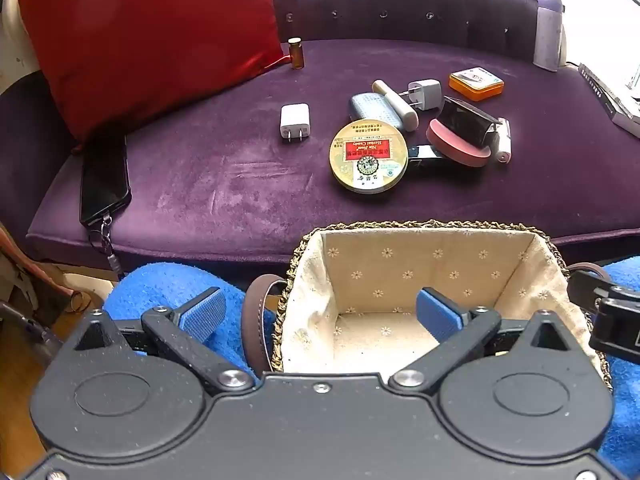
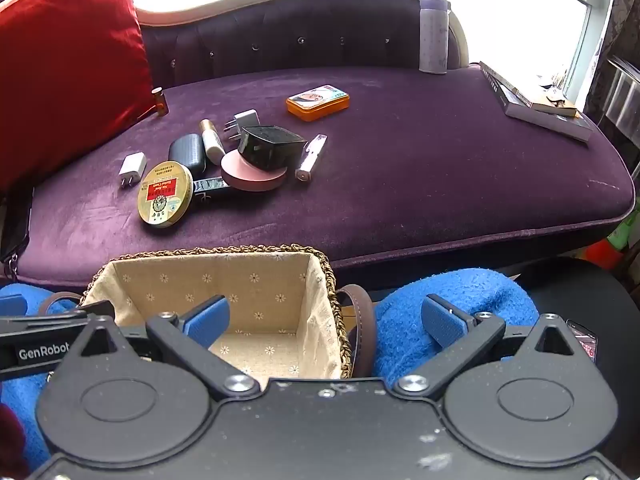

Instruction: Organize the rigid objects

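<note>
A woven basket with a floral cloth lining sits empty between blue-covered knees, in front of a purple sofa seat. On the seat lie small objects: a round gold candy tin, a white charger, a second white plug, a pink round compact under a black box, an orange tin and a brown vial. My left gripper is open, straddling the basket's left wall. My right gripper is open, straddling its right wall.
A red cushion leans at the sofa's left. A black phone lies at the seat's left edge. A lilac bottle stands at the back right and books lie at the right end.
</note>
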Demonstrator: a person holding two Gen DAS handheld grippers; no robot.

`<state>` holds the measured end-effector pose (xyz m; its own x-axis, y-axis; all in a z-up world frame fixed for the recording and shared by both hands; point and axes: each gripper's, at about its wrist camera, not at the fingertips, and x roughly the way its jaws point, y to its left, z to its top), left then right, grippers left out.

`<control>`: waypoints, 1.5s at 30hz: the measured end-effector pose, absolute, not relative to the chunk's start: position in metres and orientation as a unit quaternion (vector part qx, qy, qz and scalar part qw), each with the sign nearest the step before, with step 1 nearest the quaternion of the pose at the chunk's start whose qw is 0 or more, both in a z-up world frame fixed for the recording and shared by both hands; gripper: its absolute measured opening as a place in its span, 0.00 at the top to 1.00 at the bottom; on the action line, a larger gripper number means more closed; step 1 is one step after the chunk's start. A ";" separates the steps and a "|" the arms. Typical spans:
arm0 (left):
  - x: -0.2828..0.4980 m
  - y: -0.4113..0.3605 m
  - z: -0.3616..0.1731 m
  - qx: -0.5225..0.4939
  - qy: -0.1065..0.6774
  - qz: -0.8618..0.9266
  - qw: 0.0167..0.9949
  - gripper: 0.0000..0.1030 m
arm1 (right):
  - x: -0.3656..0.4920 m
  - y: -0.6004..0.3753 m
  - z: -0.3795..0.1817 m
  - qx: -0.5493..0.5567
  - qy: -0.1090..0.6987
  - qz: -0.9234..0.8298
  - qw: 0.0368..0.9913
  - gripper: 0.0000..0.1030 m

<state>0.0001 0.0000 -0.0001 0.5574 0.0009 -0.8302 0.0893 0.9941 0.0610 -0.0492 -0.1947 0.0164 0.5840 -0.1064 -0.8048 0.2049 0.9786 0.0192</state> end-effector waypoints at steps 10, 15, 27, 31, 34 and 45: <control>-0.002 -0.005 -0.006 0.049 0.471 -0.024 0.880 0.04 | -0.049 -0.195 0.016 0.056 0.448 -0.087 0.888 0.00; 0.000 -0.002 -0.007 0.046 0.476 -0.027 0.878 0.04 | -0.049 -0.195 0.016 0.056 0.448 -0.087 0.888 0.00; -0.003 -0.004 -0.012 0.047 0.481 -0.032 0.875 0.06 | -0.048 -0.195 0.016 0.057 0.448 -0.085 0.888 0.01; -0.001 -0.005 -0.013 0.050 0.490 -0.036 0.870 0.08 | -0.047 -0.196 0.015 0.059 0.451 -0.078 0.887 0.01; 0.002 -0.003 -0.012 0.048 0.498 -0.036 0.865 0.08 | -0.045 -0.197 0.016 0.061 0.458 -0.070 0.884 0.01; 0.041 0.000 0.002 0.041 0.502 -0.044 0.863 0.11 | -0.014 -0.209 0.026 0.072 0.464 -0.050 0.882 0.01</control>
